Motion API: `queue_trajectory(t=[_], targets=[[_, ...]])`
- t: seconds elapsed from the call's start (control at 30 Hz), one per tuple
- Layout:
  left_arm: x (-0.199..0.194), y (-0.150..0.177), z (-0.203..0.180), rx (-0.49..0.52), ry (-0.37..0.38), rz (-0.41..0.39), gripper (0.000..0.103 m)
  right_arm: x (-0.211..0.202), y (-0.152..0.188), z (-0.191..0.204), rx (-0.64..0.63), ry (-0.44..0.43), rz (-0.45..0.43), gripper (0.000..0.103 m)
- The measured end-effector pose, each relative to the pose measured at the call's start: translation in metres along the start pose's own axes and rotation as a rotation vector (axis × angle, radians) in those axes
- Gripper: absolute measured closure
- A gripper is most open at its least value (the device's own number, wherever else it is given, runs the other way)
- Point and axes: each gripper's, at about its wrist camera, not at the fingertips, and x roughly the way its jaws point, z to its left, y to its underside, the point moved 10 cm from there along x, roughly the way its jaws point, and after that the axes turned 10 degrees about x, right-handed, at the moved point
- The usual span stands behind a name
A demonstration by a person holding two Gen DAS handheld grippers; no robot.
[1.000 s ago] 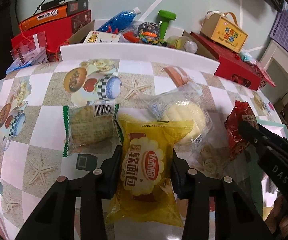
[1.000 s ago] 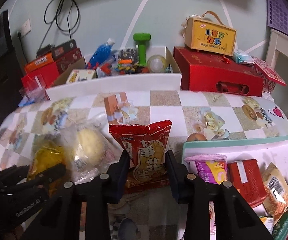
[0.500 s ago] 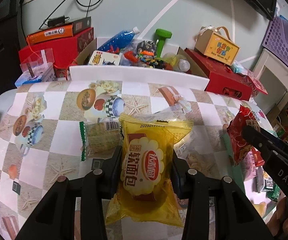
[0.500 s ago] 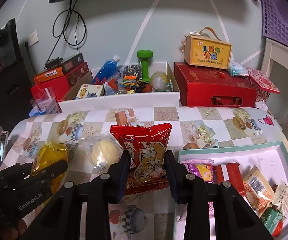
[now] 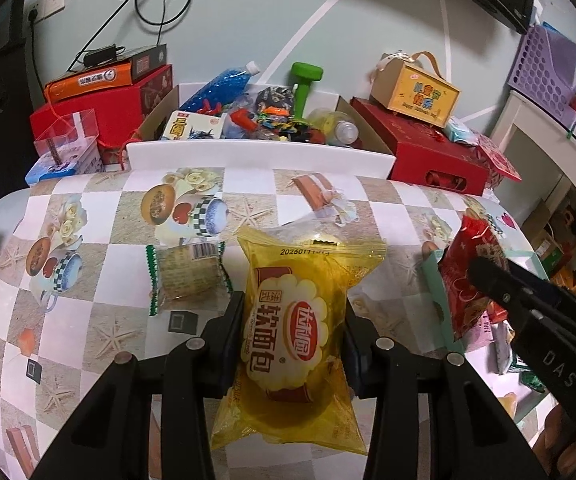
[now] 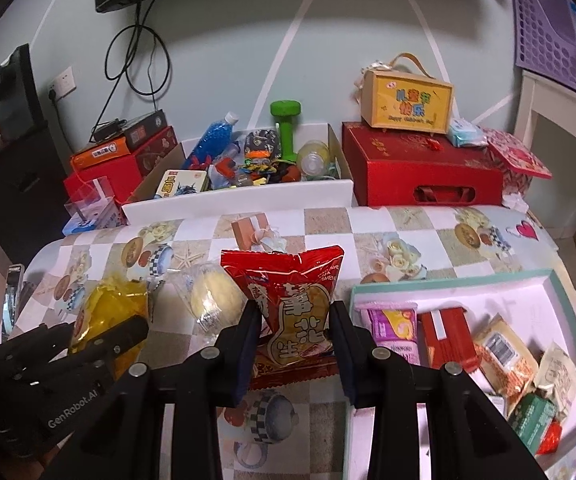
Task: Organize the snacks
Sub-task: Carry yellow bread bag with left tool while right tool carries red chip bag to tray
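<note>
My left gripper is shut on a yellow soft-bread packet, held above the checkered table. My right gripper is shut on a red peanut bag, lifted beside the left edge of a shallow teal-rimmed box that holds several snack packets. In the left wrist view the red bag and the right gripper's fingers show at the right. A green-edged cracker pack lies on the cloth left of the yellow packet. A clear-wrapped pale bun lies between the two grippers.
Beyond the table's far edge stand a white-fronted carton of toys and bottles, red gift boxes, a yellow handled box and a green dumbbell. A phone lies at the table's left edge.
Both grippers have risen with their packets, so the table looks farther away. The yellow packet now covers most of the bun in the left view. Both grips are unchanged.
</note>
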Motion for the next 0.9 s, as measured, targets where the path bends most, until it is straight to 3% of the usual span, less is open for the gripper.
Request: queue_trajectory(t=[0.37, 0.7, 0.9], targets=[[-0.003, -0.005, -0.033, 0.059, 0.037, -0.010, 0.059, -0.011, 0.000, -0.029, 0.059, 0.032, -0.011, 0.065], [0.004, -0.008, -0.061, 0.087, 0.065, -0.007, 0.059, -0.027, -0.012, -0.120, 0.198, 0.186, -0.055, 0.066], [0.011, -0.013, -0.106, 0.143, 0.127, 0.005, 0.059, -0.045, -0.015, -0.183, 0.341, 0.253, -0.099, 0.066]])
